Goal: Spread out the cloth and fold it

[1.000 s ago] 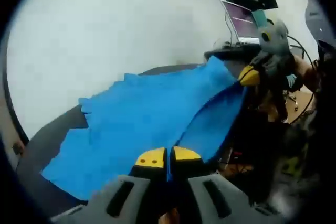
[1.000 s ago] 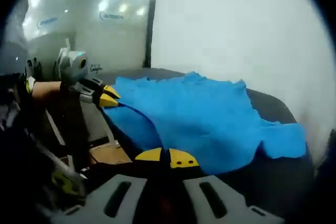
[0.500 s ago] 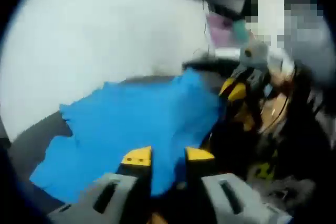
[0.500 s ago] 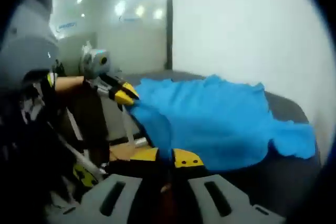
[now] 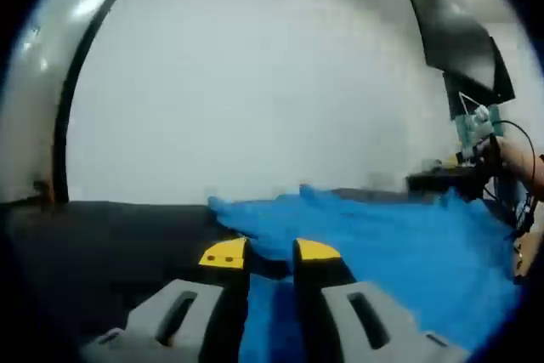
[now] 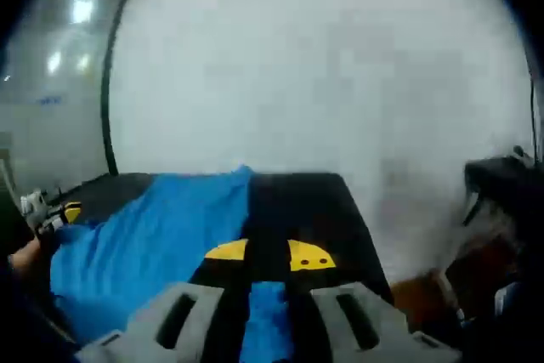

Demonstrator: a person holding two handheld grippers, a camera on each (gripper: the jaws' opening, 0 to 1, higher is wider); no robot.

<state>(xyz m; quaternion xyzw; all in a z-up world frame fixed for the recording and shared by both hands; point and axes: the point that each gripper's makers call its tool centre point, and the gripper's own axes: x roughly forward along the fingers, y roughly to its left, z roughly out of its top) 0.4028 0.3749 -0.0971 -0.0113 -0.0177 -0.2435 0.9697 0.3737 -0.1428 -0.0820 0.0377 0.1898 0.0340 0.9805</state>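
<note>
From my left gripper (image 5: 270, 252) I look along 2 grey jaws with yellow tips, which stand a little apart, and blue fabric shows in the narrow gap between them, though I cannot tell whether they actually pinch it. There is 1 cloth (image 5: 399, 240), bright blue, soft and rumpled, with a wavy far edge; it lies on 1 table (image 5: 110, 235) whose top is dark, flat and matte, bare on the left side of this view, while the fabric spreads from the middle out to the right. Behind the table stands a plain pale wall (image 5: 255, 82), and at the far right 1 dark flat screen (image 5: 459, 48) hangs tilted, with thin cables below it. At that right edge I see a bit of a hand and forearm (image 5: 518, 159), blurred, near the cloth's far corner. In the right gripper view, my left gripper (image 6: 53, 212) shows small at the left edge, yellow-tipped, with a hand behind it at the cloth's (image 6: 144, 244) edge. Here the cloth runs as a broad smooth sheet from the lower left up to a point near the table's (image 6: 306, 210) far edge, and the table's right half is bare and black. My right gripper (image 6: 269, 254) has the same 2 grey, yellow-tipped jaws, slightly parted, with a strip of blue cloth showing between them low in the view; whether they grip it I cannot tell.
</note>
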